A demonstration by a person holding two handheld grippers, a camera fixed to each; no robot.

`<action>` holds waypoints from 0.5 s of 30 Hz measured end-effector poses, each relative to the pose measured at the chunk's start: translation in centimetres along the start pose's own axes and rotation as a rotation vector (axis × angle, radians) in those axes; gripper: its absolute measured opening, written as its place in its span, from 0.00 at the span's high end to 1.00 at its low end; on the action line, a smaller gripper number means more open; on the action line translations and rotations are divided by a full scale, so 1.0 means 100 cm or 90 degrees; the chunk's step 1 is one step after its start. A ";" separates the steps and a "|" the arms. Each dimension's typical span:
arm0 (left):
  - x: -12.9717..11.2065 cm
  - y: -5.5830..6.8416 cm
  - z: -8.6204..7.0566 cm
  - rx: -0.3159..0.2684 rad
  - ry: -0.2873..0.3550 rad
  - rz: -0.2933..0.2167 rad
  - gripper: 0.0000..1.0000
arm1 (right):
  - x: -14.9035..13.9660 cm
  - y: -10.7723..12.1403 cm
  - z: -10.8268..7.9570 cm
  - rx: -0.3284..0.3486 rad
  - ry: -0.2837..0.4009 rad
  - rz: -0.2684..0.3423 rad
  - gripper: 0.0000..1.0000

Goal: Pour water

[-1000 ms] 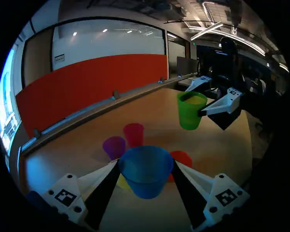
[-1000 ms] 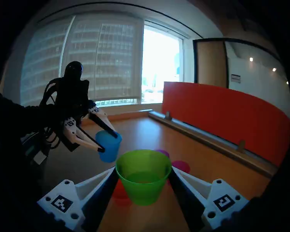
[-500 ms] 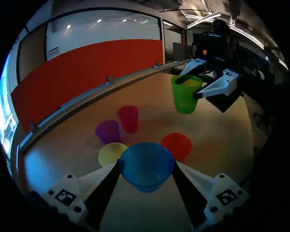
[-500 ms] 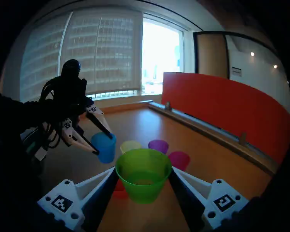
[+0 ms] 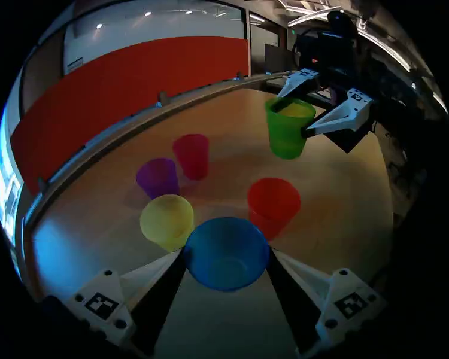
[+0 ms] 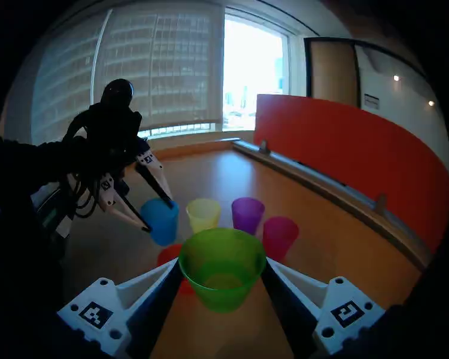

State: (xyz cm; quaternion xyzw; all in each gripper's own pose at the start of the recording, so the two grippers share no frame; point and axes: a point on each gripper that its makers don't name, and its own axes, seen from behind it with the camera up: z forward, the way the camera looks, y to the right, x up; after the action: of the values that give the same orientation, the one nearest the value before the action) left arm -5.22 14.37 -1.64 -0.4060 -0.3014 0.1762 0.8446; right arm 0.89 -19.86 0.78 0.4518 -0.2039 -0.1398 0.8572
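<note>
Left side: left gripper (image 5: 225,254), jaws closed onto blue cup (image 5: 225,266), one finger on each side of the wall, cup upright and lifted above bench (image 5: 344,197).
Right side: right gripper (image 6: 223,263), jaws clamped on green cup (image 6: 222,284) the same way, upright, off the bench.
Source spot: in left gripper view, green cup well ahead and right of the jaws, higher than the bench cups.
Source contents: looks like a little liquid low in green cup; level hard to read.
Receiver contents: blue cup seems empty, not sure.
Bench cups: yellow cup (image 5: 167,220) just ahead-left of left jaws, red cup (image 5: 274,200) ahead-right, purple cup (image 5: 157,177) and pink cup (image 5: 191,154) farther ahead; yellow and red look empty, other two unreadable.
Handling: likely thin plastic, light, smooth, walls giving under a hard squeeze; best held mid-wall under the rim, moderate pressure.
Pour note: probably a slow tip, rim over receiving cup; risk of light cup twisting between the jaws.
</note>
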 end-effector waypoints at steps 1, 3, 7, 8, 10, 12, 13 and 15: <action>-0.002 0.000 0.001 -0.001 -0.003 0.000 0.10 | -0.001 0.000 0.000 0.001 -0.003 0.000 0.09; -0.004 0.001 0.003 -0.003 -0.008 -0.001 0.10 | -0.004 0.000 0.001 0.003 -0.008 0.001 0.09; -0.010 0.001 0.007 -0.005 -0.018 0.001 0.10 | -0.010 0.002 0.004 0.006 -0.018 0.003 0.09; -0.011 0.001 0.007 -0.005 -0.020 0.002 0.10 | -0.012 0.002 0.005 0.006 -0.020 0.002 0.09; -0.013 0.000 0.009 -0.006 -0.024 0.002 0.10 | -0.016 0.002 0.006 0.008 -0.025 0.003 0.09; -0.015 0.000 0.011 -0.007 -0.027 0.002 0.10 | -0.020 0.003 0.007 0.010 -0.031 0.003 0.09; -0.016 0.000 0.011 -0.007 -0.029 0.002 0.10 | -0.023 0.003 0.008 0.010 -0.035 0.004 0.09; -0.017 -0.001 0.013 -0.009 -0.031 0.001 0.10 | -0.027 0.004 0.010 0.010 -0.041 0.005 0.09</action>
State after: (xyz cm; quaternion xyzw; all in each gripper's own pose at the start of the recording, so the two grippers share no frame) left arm -7.36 14.13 -1.61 -0.4076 -0.3228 0.1844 0.8341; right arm -1.93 -19.20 1.03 0.4531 -0.2347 -0.1493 0.8470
